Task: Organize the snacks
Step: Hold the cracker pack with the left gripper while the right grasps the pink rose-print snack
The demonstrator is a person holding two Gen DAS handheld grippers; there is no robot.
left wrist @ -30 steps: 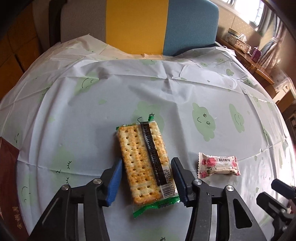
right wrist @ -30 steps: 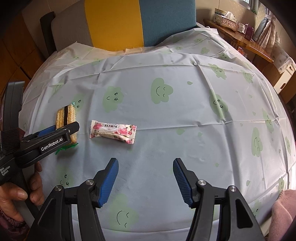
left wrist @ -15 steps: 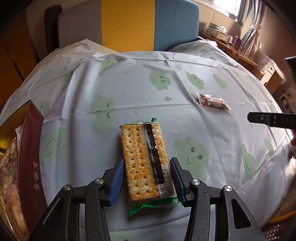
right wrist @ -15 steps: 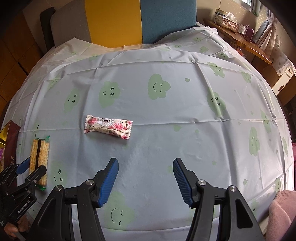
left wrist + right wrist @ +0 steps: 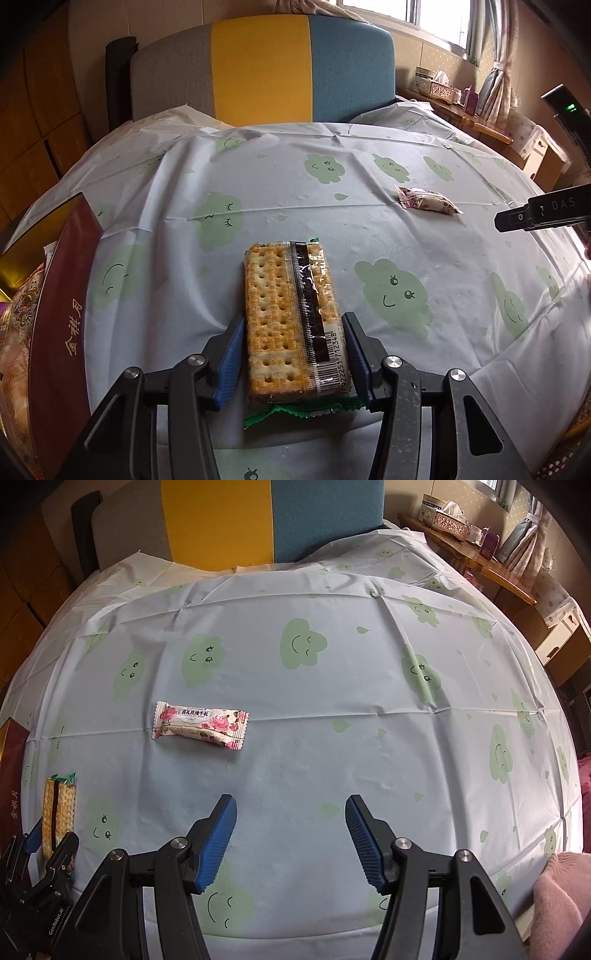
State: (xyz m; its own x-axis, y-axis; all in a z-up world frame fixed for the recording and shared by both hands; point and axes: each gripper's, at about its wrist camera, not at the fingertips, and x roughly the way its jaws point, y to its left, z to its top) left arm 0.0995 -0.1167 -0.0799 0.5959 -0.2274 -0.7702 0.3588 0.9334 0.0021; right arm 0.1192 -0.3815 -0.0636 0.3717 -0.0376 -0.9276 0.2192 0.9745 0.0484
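Your left gripper (image 5: 293,363) is clamped across the near end of the cracker pack (image 5: 291,325), one blue pad on each long edge, with the pack pointing away toward 12 o'clock over the surface (image 5: 369,240). Judge it as light but fragile: a stiff slab of thin crackers in slick clear film, likely to snap if you squeeze harder or let the far end droop and lever against the pads. The hold sits close to the barcode end, so most of the length hangs out ahead; keep it level, and if you re-grip, take it nearer mid-length across the narrow width. The green crimped tail at the near end is only film and would be a poor place to hold.

The red box (image 5: 62,325) lies at 9 o'clock of the pack, open side toward the edge of view, with other wrapped snacks showing inside; it looks like the place to put things.

Your right gripper (image 5: 290,840) is about half spread with nothing between its pads, hovering over bare cloth. The pink candy (image 5: 201,725) lies flat at its 11 o'clock, well apart. Expect it to be very light, with a soft, slippery wrapper; pinch the firm middle across the short width, not the crimped ends.
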